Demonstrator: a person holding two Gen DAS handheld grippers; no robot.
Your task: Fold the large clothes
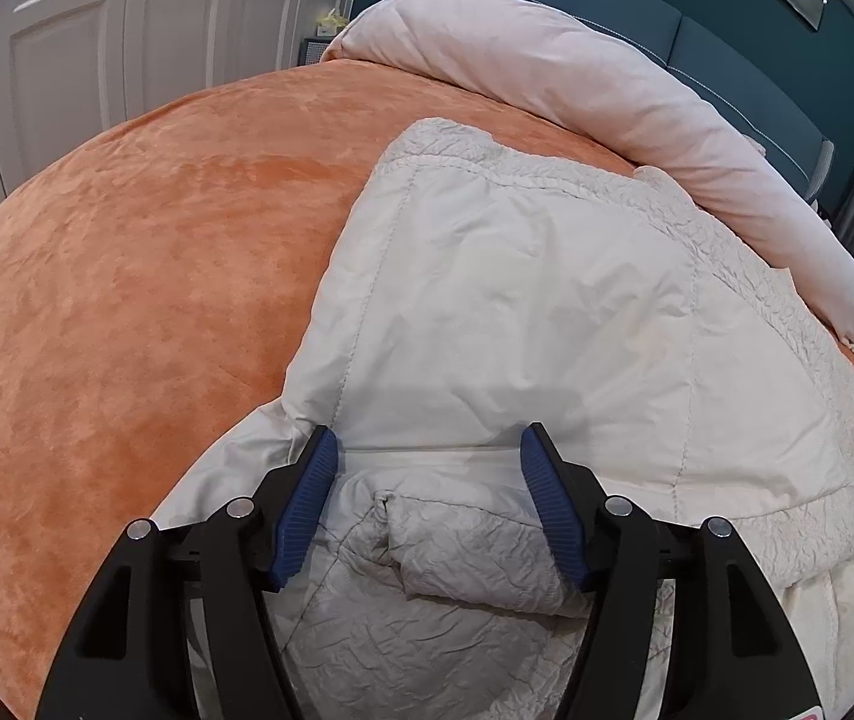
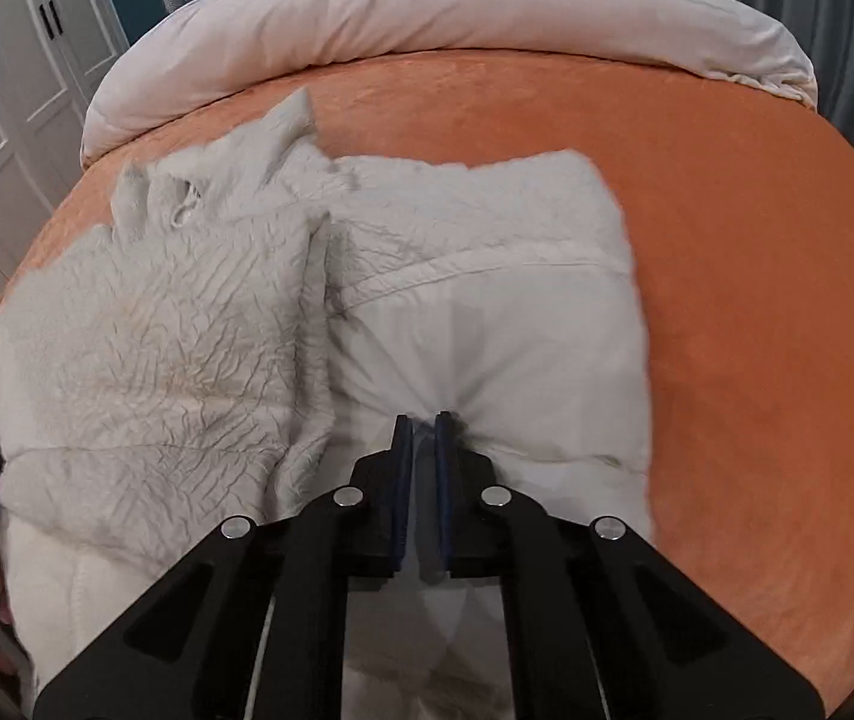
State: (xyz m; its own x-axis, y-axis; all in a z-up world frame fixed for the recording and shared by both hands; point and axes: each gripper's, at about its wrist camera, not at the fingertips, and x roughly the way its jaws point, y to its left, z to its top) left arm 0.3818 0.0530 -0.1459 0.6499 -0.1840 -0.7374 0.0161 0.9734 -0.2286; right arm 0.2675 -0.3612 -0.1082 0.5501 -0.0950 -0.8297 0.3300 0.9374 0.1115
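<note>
Both grippers angled downward: the left gripper point(image 1: 427, 450) hovered spread above a padded cream-white jacket point(image 1: 517, 312); the right gripper point(image 2: 424, 423) pinched its fabric.

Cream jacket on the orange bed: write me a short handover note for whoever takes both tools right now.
Left tool: open, poised over the cream jacket, pads apart with fabric below them, nothing pinched.
Right tool: shut on a pinch of the jacket's smooth panel; that view is blurred.
Where: the jacket lies on the orange bedspread, with the rolled pale duvet along the far edge.
Done: the jacket already lies partly doubled over, with a crinkled layer folded across the smooth one.
Left: probably carry the pinched panel over, release, then flatten and finish the remaining folds.
</note>
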